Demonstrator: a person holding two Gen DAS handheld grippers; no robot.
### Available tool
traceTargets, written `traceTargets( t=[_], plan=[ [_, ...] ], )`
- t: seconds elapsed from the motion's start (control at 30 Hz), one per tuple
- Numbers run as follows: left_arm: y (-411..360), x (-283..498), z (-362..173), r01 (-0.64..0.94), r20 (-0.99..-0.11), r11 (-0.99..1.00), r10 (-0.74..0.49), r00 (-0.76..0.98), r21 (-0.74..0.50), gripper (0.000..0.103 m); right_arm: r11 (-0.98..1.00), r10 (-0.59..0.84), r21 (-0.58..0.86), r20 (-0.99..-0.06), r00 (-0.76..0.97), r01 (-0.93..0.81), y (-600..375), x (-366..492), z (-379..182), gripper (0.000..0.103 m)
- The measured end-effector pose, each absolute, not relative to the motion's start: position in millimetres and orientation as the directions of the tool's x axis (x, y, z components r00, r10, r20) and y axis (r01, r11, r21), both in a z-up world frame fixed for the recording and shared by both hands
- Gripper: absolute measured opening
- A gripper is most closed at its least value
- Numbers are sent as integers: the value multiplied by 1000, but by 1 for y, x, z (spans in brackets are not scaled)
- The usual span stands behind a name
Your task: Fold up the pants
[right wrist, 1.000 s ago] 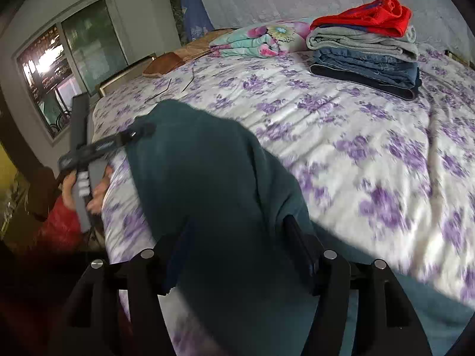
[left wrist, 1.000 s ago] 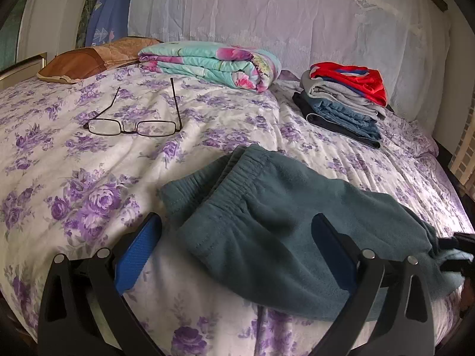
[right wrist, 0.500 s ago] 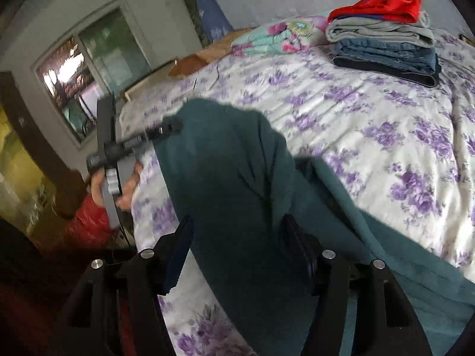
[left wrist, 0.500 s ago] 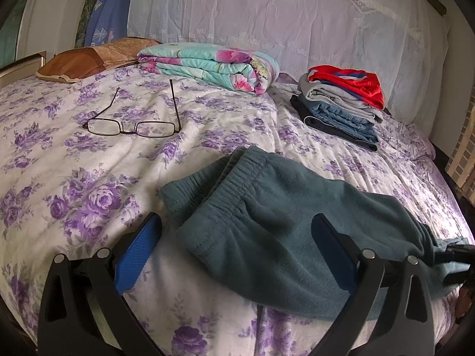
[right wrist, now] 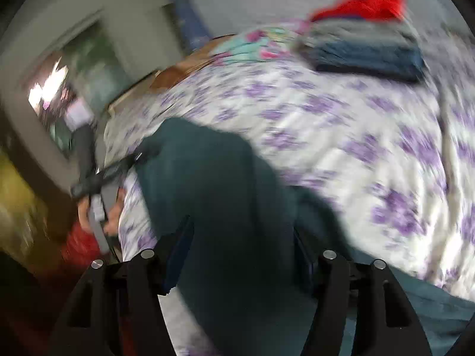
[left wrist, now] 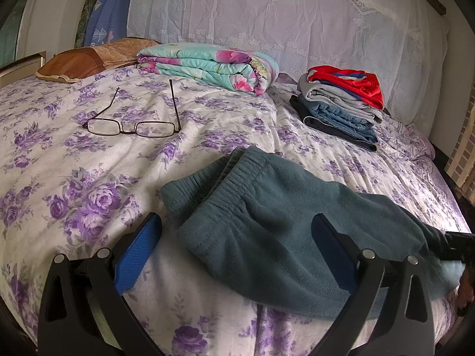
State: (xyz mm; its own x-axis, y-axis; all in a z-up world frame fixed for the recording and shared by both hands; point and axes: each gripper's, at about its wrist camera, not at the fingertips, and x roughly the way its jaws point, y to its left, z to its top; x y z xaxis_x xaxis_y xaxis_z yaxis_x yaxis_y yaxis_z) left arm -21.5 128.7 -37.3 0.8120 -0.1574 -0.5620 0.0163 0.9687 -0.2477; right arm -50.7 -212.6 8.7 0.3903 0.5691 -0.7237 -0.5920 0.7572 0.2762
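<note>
Teal fleece pants [left wrist: 267,222] lie on the flowered bed sheet [left wrist: 74,178], waistband toward the glasses, legs running right. My left gripper [left wrist: 237,243] is open just above the waist end, touching nothing. My right gripper [right wrist: 242,252] has its jaws partly apart with the teal pants fabric [right wrist: 213,192] bunched between them; the view is blurred. It shows as a dark shape at the leg end in the left wrist view [left wrist: 457,246]. The left gripper also shows in the right wrist view [right wrist: 112,172].
Glasses [left wrist: 133,124] lie open on the sheet beyond the pants. A folded flowered blanket [left wrist: 207,68], a brown pillow [left wrist: 89,62] and a stack of folded clothes [left wrist: 341,106] sit at the back. The bed edge is close below.
The right gripper has pulled the pant legs further along and swung; its view is now blurred. The left gripper has stayed almost still and open.
</note>
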Motion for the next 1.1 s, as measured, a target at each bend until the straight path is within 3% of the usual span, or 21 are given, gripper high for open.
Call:
traceTargets(
  t=[0.07,0.13,0.27,0.33,0.37,0.43,0.5,0.67,0.77,0.8,0.9,0.93,1.0,1.1],
  plan=[
    [130,-22,-38,16,-561,968,-158,812,-249,98,737,523,171,-758,391,-653,-193,-63,6,74],
    [130,-22,-38,17,-560,968,-159,813,-250,98,741,504,160,-774,383,-652,-189,-58,-1,75],
    [130,-22,-38,16,-561,968,-157,813,-249,98,769,570,334,-744,348,-545,-208,-16,-5,75],
    [130,-22,-38,16,-561,968,-158,812,-249,98,734,658,481,-677,329,-479,-219,3,-5,71],
    [130,-22,-38,16,-561,968,-158,813,-249,98,693,716,547,-594,366,-470,-227,7,4,70],
    [130,-22,-38,16,-561,968,-158,813,-249,98,679,733,555,-467,495,-481,-246,6,30,70],
    [129,-22,-38,16,-561,968,-157,813,-249,98,747,653,492,-416,633,-447,-271,12,54,70],
    [130,-22,-38,16,-558,968,-159,815,-252,98,778,613,531,-524,592,-336,-299,24,46,67],
    [130,-22,-38,16,-560,968,-158,814,-250,98,811,585,438,-603,542,-389,-280,6,32,51],
    [130,-22,-39,16,-560,968,-158,813,-250,98,806,590,426,-627,508,-411,-273,2,24,49],
    [130,-23,-39,15,-562,969,-155,813,-247,98,780,597,411,-715,364,-472,-239,-9,0,50],
    [130,-22,-39,15,-562,969,-155,812,-246,98,774,591,395,-731,340,-495,-232,-17,-5,55],
    [129,-22,-38,15,-562,969,-155,813,-246,98,775,538,268,-755,375,-573,-210,-37,-3,67],
    [130,-22,-39,16,-561,969,-156,813,-246,98,767,545,274,-755,364,-580,-202,-29,-2,68]
  ],
)
